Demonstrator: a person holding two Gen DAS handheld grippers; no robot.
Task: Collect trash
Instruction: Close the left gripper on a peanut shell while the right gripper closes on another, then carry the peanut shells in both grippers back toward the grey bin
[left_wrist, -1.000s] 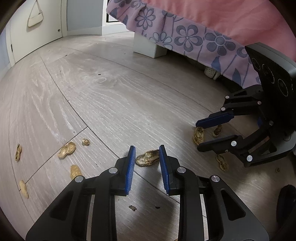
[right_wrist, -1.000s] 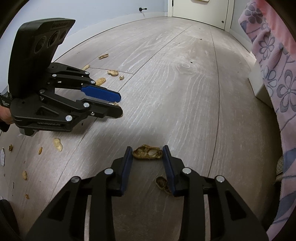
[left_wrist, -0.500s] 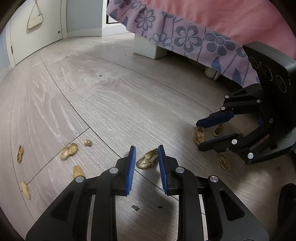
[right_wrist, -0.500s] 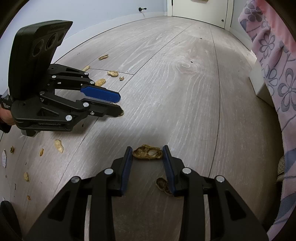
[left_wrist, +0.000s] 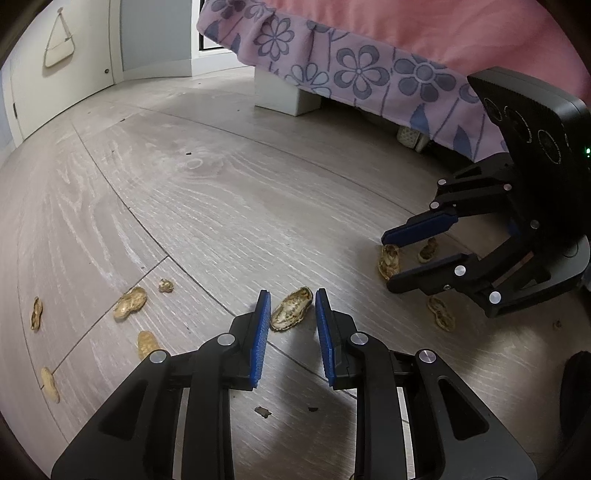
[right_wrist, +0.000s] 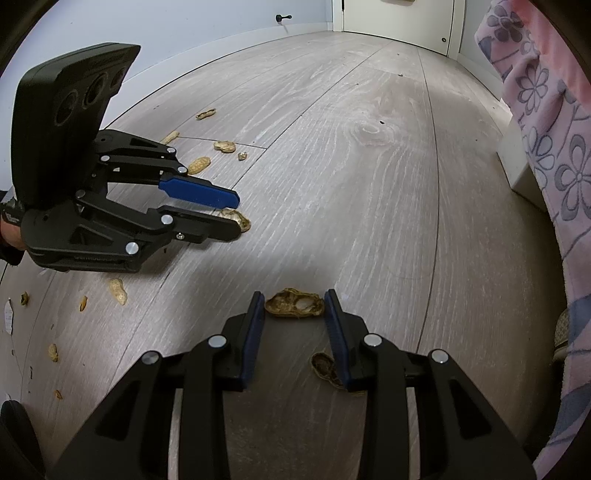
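Peanut shells lie scattered on the grey wood floor. In the left wrist view my left gripper (left_wrist: 291, 303) is open, low over the floor, with an empty half shell (left_wrist: 291, 309) between its fingertips. In the right wrist view my right gripper (right_wrist: 294, 301) is open around another open half shell (right_wrist: 294, 303), which nearly touches both pads. A further shell (right_wrist: 325, 369) lies under its right finger. Each gripper also shows in the other's view: the right gripper (left_wrist: 391, 260) and the left gripper (right_wrist: 236, 216).
Several whole peanuts (left_wrist: 130, 302) lie to the left of my left gripper. A bed with a pink floral cover (left_wrist: 369, 74) and a white bed leg (left_wrist: 286, 96) stand to the right. A wall and white door (right_wrist: 395, 18) are far ahead.
My left gripper has closed in a little around its half shell. My right gripper stays around its shell, almost unmoved.
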